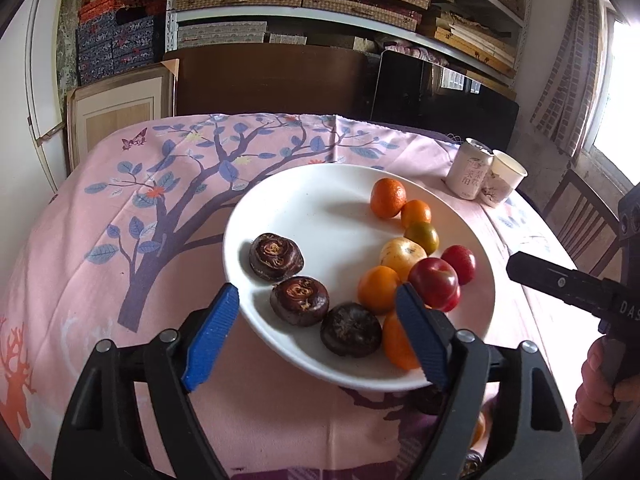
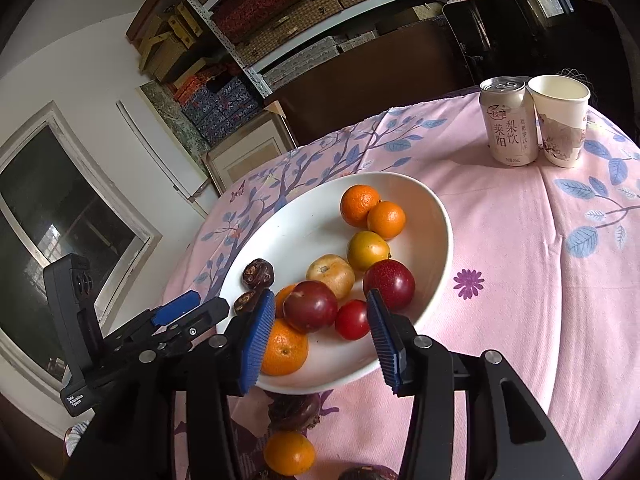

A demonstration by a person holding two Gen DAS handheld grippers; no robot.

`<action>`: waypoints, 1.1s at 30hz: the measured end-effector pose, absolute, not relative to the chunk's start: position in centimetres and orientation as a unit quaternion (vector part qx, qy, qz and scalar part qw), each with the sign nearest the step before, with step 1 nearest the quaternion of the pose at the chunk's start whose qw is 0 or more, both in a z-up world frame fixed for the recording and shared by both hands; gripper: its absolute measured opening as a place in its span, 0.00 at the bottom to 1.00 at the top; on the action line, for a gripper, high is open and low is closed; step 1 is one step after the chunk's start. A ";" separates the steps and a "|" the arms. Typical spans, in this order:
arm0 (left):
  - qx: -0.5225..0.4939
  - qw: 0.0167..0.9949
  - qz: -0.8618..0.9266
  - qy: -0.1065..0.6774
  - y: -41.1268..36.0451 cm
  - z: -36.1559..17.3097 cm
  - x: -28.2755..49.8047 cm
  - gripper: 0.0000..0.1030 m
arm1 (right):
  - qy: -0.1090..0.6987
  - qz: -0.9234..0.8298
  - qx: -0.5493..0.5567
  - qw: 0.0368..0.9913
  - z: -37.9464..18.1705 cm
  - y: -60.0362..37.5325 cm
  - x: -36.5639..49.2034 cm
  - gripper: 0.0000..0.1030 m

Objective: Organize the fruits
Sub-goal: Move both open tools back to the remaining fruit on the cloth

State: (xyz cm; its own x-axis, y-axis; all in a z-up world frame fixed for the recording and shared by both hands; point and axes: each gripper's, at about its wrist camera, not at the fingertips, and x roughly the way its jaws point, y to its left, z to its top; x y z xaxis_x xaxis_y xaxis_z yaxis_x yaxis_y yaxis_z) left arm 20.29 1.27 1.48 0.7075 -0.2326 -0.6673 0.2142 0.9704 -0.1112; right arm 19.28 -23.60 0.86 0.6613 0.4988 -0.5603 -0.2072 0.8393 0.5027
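Note:
A white plate point(image 1: 312, 200) on the pink cloth holds three dark water chestnuts point(image 1: 276, 257) on its left side and several oranges point(image 1: 387, 197), a yellow fruit point(image 1: 401, 255) and red fruits point(image 1: 434, 280) on its right. My left gripper point(image 1: 316, 332) is open and empty over the plate's near rim. My right gripper point(image 2: 320, 336) is open and empty above the red fruits point(image 2: 310, 306) and a small red tomato point(image 2: 352, 319) on the plate point(image 2: 434, 216). An orange point(image 2: 289, 453) and a dark chestnut point(image 2: 294, 410) lie on the cloth below the plate.
A drink can point(image 2: 508, 122) and a paper cup point(image 2: 560, 120) stand together at the table's far right. Shelves of boxes and a dark cabinet stand behind the table. A wooden chair point(image 1: 580, 224) is at the right. The right gripper's body point(image 1: 568, 284) shows in the left wrist view.

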 end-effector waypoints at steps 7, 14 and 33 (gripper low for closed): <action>0.030 0.922 -0.142 0.360 -1.0 0.5 15.1 0.88 | 0.355 0.204 0.216 0.887 0.4 -25.6 15.3 0.54; 0.022 0.907 -0.162 0.387 -2.3 -1.4 13.4 0.89 | 0.382 0.202 0.211 0.877 -1.0 -26.6 12.9 0.59; 0.052 0.876 -0.183 0.442 -7.1 -4.1 17.1 0.43 | 0.372 0.199 0.244 0.873 -0.4 -28.4 12.1 0.63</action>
